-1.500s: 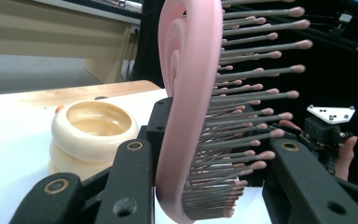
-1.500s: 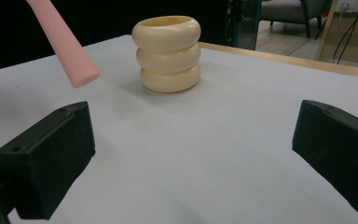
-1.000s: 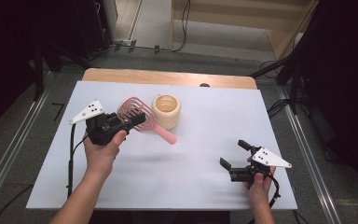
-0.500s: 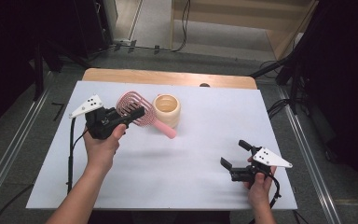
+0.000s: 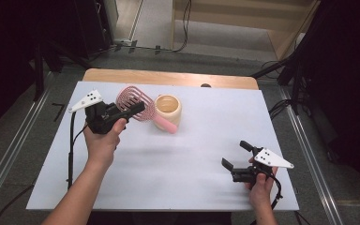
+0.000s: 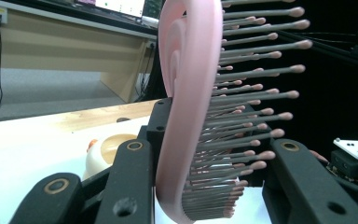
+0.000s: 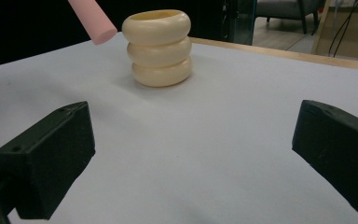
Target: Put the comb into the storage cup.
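A pink hairbrush (image 5: 136, 104) hangs above the table at the back left, held by its bristled head. My left gripper (image 5: 138, 108) is shut on that head; in the left gripper view the brush (image 6: 191, 93) stands upright between the jaws. Its pink handle (image 5: 165, 124) slants down in front of a cream ribbed cup (image 5: 169, 109). The cup (image 7: 161, 46) stands upright, and the handle tip (image 7: 93, 21) hovers to its left in the right gripper view. My right gripper (image 5: 236, 155) rests low near the front right, open, with nothing between its jaws.
A white sheet (image 5: 187, 154) covers the table, with a wooden strip (image 5: 168, 77) along the far edge. Metal rails run along both sides. Cables lie on the floor beyond the table.
My left gripper has carried the hairbrush up and away toward the back, turning its head more upright. The right gripper has stayed in place.
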A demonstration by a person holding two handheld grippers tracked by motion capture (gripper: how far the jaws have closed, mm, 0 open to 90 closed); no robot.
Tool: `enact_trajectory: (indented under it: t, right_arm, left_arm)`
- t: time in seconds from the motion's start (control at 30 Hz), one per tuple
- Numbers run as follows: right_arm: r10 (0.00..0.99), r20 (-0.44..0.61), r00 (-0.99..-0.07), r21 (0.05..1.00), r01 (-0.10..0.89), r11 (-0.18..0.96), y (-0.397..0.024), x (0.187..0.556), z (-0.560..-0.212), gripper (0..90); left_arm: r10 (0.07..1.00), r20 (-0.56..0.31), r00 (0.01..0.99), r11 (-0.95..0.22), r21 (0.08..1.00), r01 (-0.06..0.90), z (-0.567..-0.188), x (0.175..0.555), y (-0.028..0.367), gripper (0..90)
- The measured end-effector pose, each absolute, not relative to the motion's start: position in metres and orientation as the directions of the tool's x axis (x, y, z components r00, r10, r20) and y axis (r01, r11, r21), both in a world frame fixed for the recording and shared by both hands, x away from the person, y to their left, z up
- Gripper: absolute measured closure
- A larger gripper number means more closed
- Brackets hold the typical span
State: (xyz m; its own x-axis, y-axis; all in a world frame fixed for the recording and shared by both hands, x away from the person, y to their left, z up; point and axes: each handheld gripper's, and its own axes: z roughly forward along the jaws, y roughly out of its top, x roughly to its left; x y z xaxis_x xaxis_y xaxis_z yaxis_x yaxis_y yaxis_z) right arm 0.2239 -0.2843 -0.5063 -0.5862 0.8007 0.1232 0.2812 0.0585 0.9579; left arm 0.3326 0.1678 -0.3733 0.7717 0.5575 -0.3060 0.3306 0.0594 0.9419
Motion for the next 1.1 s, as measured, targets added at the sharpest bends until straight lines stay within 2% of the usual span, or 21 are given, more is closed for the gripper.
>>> enact_trajectory:
  t: [1.1]
  right_arm:
    - [0.797, 0.121, -0.591, 0.957, 0.284, 0.065, -0.284, 0.225, -0.507, 0.0]
  left_arm:
    - [0.579, -0.310, 0.754, 0.091, 0.944, 0.318, -0.360, 0.357, 0.169, 65.3]
